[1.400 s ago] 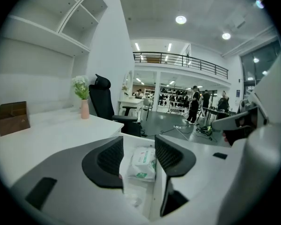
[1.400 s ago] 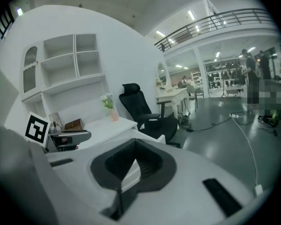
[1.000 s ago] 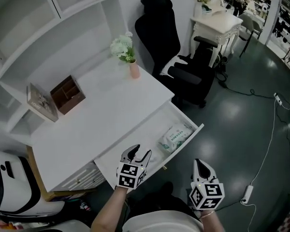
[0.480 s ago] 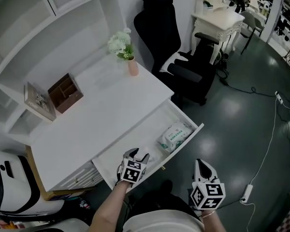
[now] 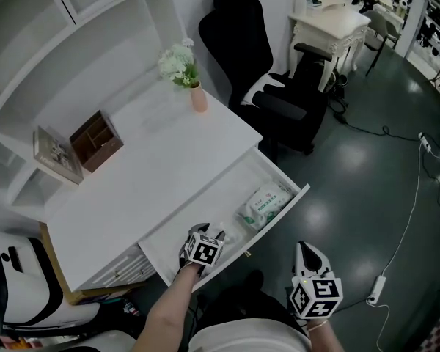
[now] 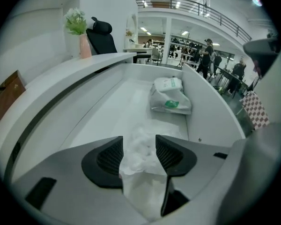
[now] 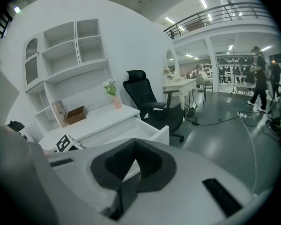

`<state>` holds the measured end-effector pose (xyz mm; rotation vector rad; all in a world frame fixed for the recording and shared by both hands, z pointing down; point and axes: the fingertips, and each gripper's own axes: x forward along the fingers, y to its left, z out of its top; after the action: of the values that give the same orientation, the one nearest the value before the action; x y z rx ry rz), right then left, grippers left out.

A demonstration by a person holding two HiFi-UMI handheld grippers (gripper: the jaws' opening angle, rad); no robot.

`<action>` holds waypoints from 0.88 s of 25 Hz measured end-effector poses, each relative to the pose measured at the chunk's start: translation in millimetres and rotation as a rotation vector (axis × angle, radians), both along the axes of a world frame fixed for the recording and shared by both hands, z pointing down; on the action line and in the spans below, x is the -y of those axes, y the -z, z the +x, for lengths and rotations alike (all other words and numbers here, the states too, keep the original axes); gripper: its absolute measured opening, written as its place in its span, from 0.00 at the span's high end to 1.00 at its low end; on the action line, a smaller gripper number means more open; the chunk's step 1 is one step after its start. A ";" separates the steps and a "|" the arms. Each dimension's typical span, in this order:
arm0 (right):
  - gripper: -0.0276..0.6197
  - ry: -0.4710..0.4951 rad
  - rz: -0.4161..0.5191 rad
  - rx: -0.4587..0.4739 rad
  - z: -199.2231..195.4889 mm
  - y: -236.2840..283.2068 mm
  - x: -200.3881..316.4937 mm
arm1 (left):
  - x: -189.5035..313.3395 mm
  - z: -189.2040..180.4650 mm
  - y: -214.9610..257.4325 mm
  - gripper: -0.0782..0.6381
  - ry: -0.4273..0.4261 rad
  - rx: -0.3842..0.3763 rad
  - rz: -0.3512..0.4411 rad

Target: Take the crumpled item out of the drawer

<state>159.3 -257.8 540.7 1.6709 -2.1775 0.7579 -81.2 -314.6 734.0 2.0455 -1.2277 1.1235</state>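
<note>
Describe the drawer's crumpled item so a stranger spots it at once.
Find the white desk, then its open drawer. The crumpled white paper sits between the left tongs; unlike the green-printed packet farther along, it is plain and wrinkled.

Grey left gripper point(image 6: 139, 149), black ribbed fingers point(image 6: 110, 159), black-and-white marker cube point(image 5: 204, 251), white top point(image 5: 242, 339)

We find no word or number that we can read. The packet point(image 6: 170, 95) at the centre of the left gripper view carries a green label, but its print is too small and blurred for us to make out. The cubes on the left gripper point(image 5: 205, 231) and the right gripper point(image 5: 306, 246), low in the head view, bear only black-and-white square markers, not letters.
</note>
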 end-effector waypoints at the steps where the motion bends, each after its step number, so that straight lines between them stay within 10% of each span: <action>1: 0.95 0.003 -0.003 -0.001 -0.6 -0.8 -0.8 | -0.3 -0.2 -3.3 0.60 0.001 0.003 -0.011; 22: 0.95 -0.021 -0.028 -0.001 7.5 -7.5 -20.0 | -4.8 11.0 -32.5 0.73 -0.067 0.058 -0.161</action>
<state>166.8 -237.8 548.2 1.6821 -2.1425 0.7895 -70.1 -309.7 766.5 1.9583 -1.0657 1.2778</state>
